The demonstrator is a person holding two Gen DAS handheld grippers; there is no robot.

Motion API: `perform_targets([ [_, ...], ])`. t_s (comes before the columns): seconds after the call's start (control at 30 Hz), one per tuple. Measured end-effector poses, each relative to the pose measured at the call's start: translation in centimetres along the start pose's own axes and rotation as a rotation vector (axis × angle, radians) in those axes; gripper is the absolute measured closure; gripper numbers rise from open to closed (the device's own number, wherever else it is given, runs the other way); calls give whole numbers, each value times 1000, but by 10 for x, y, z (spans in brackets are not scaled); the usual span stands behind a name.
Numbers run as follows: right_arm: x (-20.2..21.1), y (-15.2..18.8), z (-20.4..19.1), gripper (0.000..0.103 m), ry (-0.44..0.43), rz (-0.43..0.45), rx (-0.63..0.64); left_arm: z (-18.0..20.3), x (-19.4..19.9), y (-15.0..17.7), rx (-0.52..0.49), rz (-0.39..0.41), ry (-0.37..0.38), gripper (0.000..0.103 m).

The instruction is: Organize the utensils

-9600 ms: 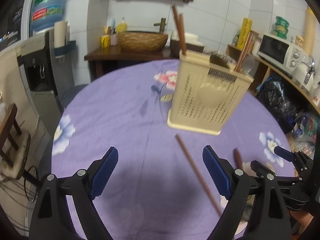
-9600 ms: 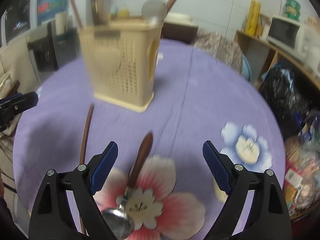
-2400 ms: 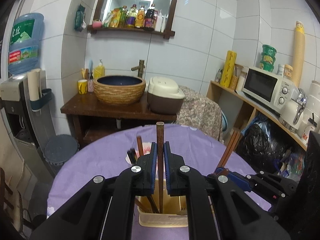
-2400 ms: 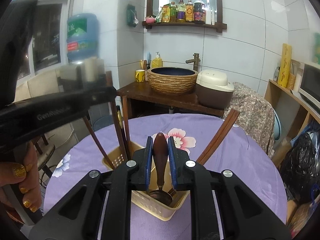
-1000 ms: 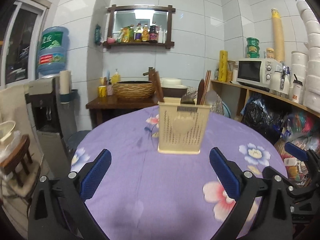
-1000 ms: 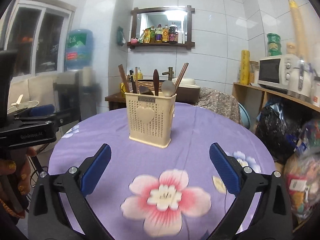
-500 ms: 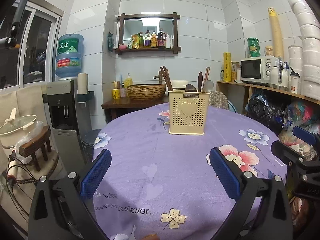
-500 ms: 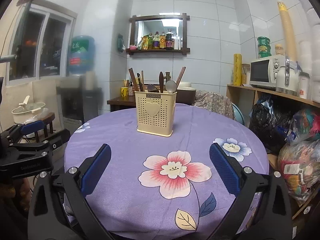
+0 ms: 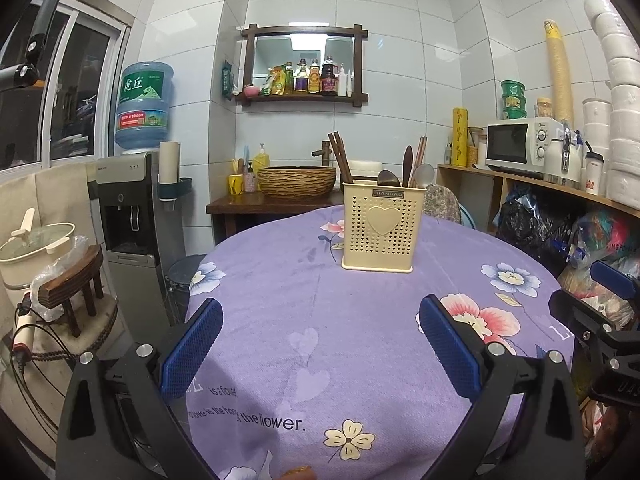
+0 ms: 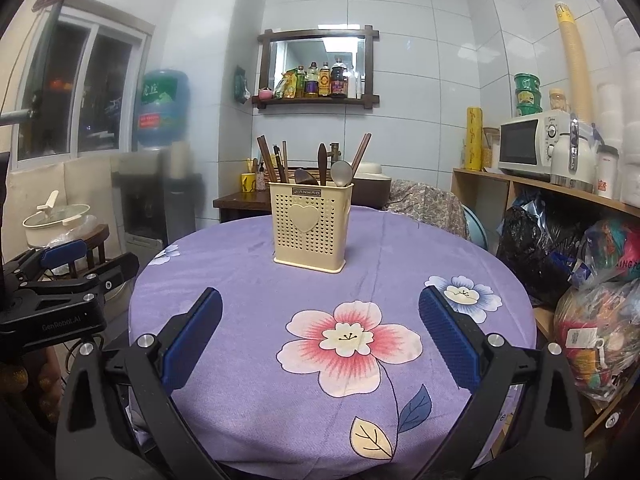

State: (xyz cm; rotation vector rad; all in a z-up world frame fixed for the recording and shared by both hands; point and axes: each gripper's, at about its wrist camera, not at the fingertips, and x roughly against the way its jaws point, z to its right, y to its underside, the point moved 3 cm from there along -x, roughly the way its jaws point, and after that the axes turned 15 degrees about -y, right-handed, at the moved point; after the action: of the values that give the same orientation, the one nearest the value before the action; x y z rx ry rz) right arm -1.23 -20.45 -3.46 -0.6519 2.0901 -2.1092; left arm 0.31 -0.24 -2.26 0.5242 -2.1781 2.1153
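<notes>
The round table (image 9: 360,360), covered with a purple cloth with printed flowers, carries one cream utensil holder (image 9: 382,232) with a heart on its front and small holes in its walls. The holder stands upright on the far half of the table, well apart from both tongs. All utensils seen are inside it. At the left side of the holder, dark brown chopsticks (image 9: 340,156) lean to the left. At the right side of the holder, more chopsticks (image 10: 361,148) lean to the right. Between them stand a wooden spoon handle (image 10: 322,162), a dark wooden spoon bowl (image 10: 305,177) and a metal spoon bowl (image 10: 341,173), all rising above the rim of the holder.

The left tongs (image 9: 318,342) are spread wide and hold nothing; their blue pads (image 9: 192,346) are over the near edge of the table, in front of the holder. The right tongs (image 10: 318,338) are also spread wide and empty, with the pink flower print of the cloth between their pads (image 10: 448,336).

Behind the holder, a woven basin (image 9: 297,176) sits on a dark wooden stand. To the left of the holder stands a water dispenser (image 9: 128,208) with a blue bottle on top. To the right of the holder, a white microwave (image 9: 520,144) is on a shelf.
</notes>
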Motion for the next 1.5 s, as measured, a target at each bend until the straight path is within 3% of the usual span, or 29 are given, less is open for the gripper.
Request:
perform_targets([
  [1.5, -3, 1, 3, 6, -2, -18, -12, -4, -4, 0, -5, -25, -3, 5],
])
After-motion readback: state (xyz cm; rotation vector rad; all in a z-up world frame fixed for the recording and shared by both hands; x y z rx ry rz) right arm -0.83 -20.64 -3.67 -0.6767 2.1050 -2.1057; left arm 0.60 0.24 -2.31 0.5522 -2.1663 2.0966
